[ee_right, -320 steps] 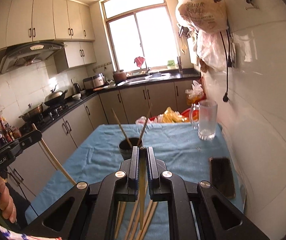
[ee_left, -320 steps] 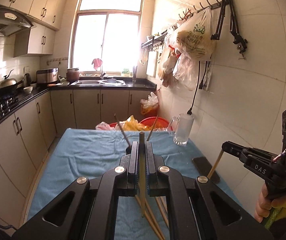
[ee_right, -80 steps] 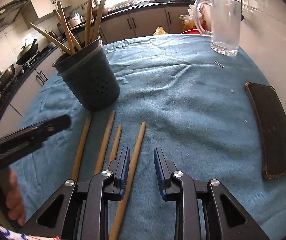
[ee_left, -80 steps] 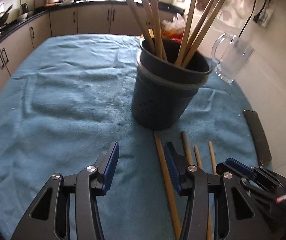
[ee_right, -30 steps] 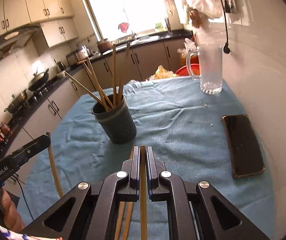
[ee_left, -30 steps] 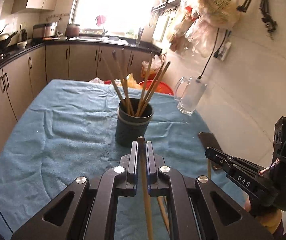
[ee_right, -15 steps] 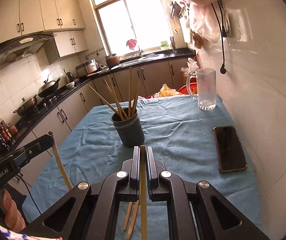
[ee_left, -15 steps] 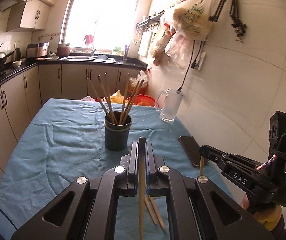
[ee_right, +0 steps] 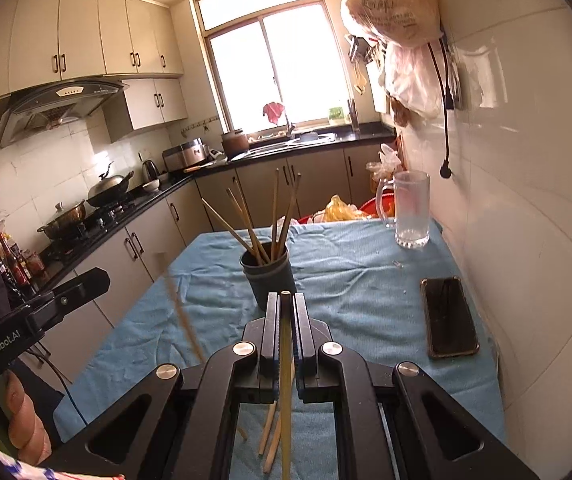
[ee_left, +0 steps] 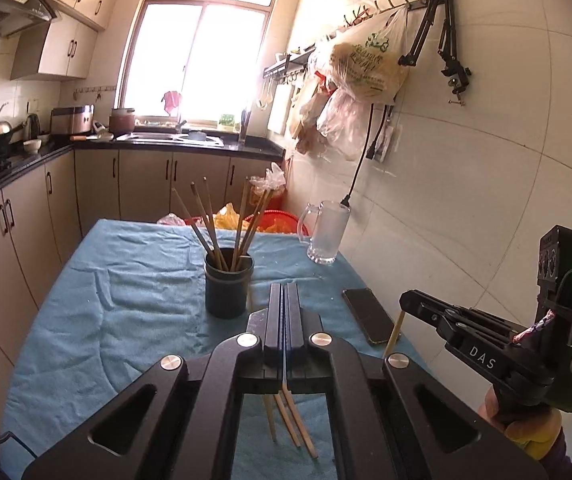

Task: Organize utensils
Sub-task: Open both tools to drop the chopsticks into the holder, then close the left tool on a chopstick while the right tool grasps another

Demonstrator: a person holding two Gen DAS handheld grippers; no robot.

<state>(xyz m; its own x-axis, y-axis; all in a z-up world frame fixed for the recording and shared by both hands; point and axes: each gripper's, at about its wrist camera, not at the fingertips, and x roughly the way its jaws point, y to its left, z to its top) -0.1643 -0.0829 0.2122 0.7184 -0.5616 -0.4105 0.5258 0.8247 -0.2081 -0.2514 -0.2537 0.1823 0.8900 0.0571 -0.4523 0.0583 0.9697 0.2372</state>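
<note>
A dark holder [ee_right: 269, 276] of chopsticks stands mid-surface on the blue cloth [ee_right: 346, 320]. The right tool [ee_right: 285, 300] grips one chopstick [ee_right: 285, 360]. The left tool [ee_left: 284, 296] is closed; a blurred chopstick [ee_right: 179, 312] shows at it. Loose chopsticks [ee_left: 290, 420] lie near the front edge.

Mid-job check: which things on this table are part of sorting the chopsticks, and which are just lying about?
Part of the job:
- dark utensil holder with chopsticks standing in it
- loose chopsticks on the blue cloth
- chopstick in the right hand-held gripper
- chopstick in the left hand-held gripper

Lying about:
- glass mug
- phone
</note>
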